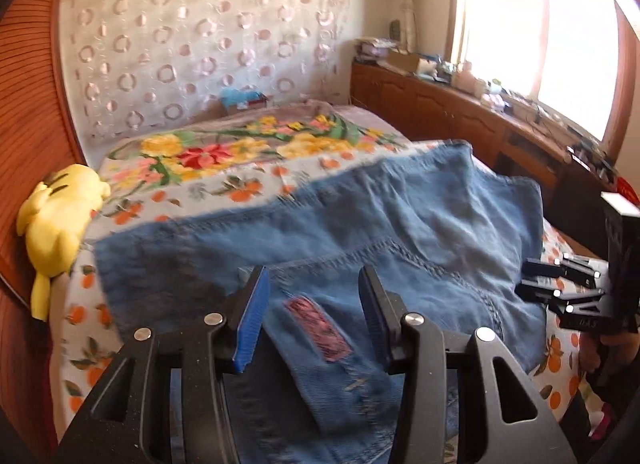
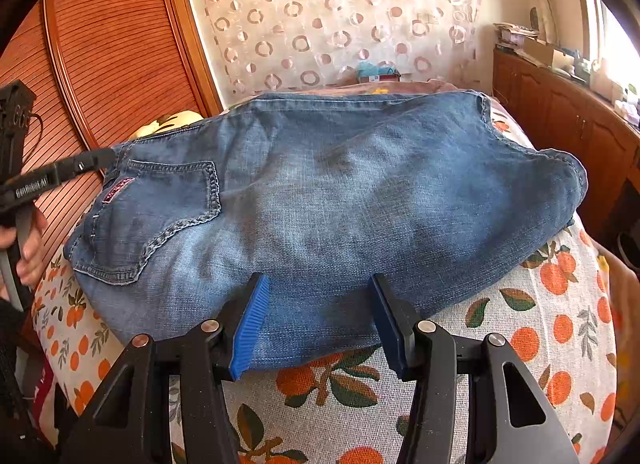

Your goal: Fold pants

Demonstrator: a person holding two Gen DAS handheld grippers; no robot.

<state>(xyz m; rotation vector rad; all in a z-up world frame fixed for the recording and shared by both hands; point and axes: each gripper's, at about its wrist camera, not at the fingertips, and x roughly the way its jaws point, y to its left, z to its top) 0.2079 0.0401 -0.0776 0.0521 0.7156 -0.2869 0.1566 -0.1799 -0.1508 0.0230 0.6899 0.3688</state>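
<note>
Blue jeans [image 2: 340, 192] lie folded across the bed, with the back pocket [image 2: 168, 216] and a pink label [image 2: 116, 190] at the left end. My right gripper [image 2: 318, 288] hovers open over the near edge of the denim, nothing pinched between its blue pads. In the left wrist view, my left gripper [image 1: 312, 296] is open above the waistband, and the pink label [image 1: 316, 324] lies under the gap without being pressed. The jeans [image 1: 400, 224] stretch away from it. The right gripper [image 1: 536, 280] shows at the far right, and the left gripper [image 2: 96, 158] shows at the waistband corner.
The bed has an orange-print sheet [image 2: 540, 324] and a floral blanket [image 1: 240, 144] further back. A yellow plush toy [image 1: 60, 224] lies at the bed's left edge by a wooden slatted panel [image 2: 100, 44]. A cluttered wooden cabinet [image 1: 460, 112] runs under the window on the right.
</note>
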